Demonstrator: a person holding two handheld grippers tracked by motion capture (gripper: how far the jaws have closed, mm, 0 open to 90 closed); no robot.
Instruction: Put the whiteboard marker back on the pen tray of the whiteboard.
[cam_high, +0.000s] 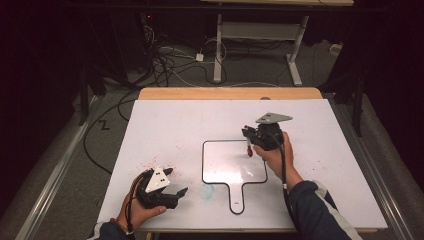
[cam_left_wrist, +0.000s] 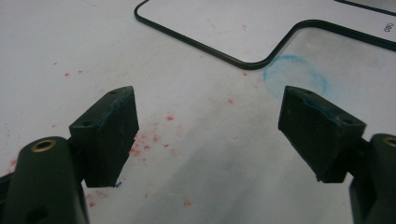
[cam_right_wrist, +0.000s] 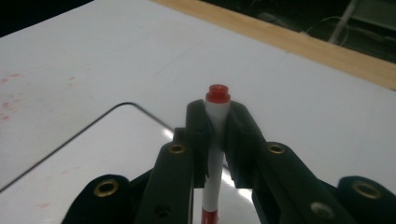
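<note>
Gripping a white marker pen with a red end cap (cam_right_wrist: 217, 116), the right gripper (cam_high: 255, 137) holds it upright over the small white paddle-shaped whiteboard with a black rim (cam_high: 215, 172), near that board's far right corner. Its jaws are closed tight on the pen's barrel, with the red end standing just above them in the right gripper view and the rest running down out of sight. In the high view a red part of the pen hangs at the board's surface; whether it touches I cannot tell. Held this way, the pen looks poised for writing or drawing on the board.

The left gripper (cam_high: 167, 187) rests near the front left corner of the large white sheet covering the table (cam_high: 165, 125), just left of the board's handle. Its jaws stand wide apart with nothing between them, probably parked clear of the working hand. Red specks (cam_left_wrist: 154, 137) and a faint blue smudged ring (cam_left_wrist: 294, 77) mark the sheet beside the board.
</note>
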